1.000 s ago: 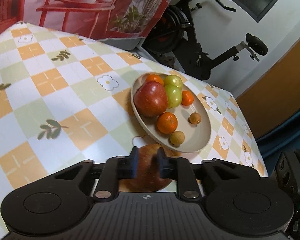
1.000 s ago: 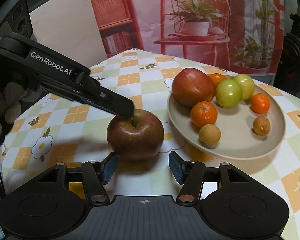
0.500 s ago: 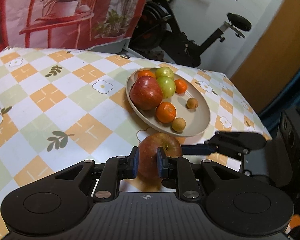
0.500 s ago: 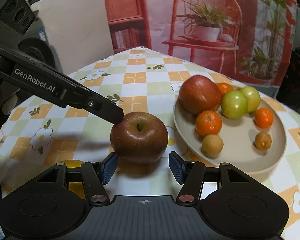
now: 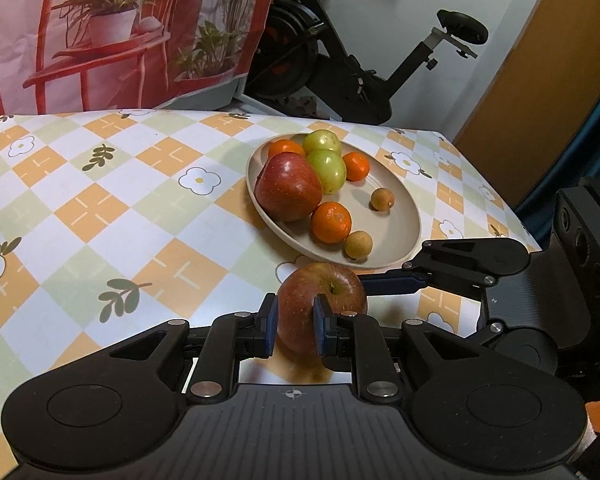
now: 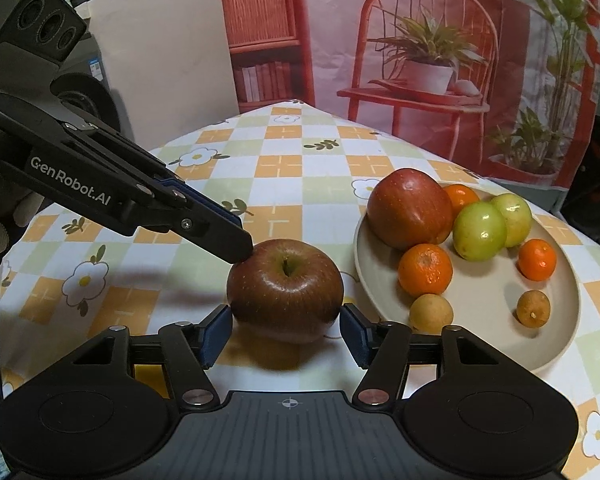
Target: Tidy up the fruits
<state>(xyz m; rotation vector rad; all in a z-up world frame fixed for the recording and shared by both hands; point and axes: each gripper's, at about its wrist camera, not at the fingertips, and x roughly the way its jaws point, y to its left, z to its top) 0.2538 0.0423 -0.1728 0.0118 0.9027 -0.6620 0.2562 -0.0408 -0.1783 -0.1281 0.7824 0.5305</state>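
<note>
Right wrist view | apple dead ahead between right gripper pads, opening, not pressing | left gripper pressed together, tip touching apple's far-left shoulder | plate ahead-right, nearer right gripper

Apple: glossy, waxy red skin with fine pale speckles, highlights on top. Beside it, the plate: matt beige, smooth, looks like ceramic or plastic. On the plate: second apple shiny; green fruits smooth, glossy; oranges dimpled, slight sheen; small brown fruits dull, rough-skinned. Under the plate, tablecloth: smooth, faintly shiny, looks like vinyl. Grippers around the apple: matt black plastic, ribbed top, silver metal pins, blue pads look rubbery. Behind the plate, backdrop: printed cloth, creased, matt.
</note>
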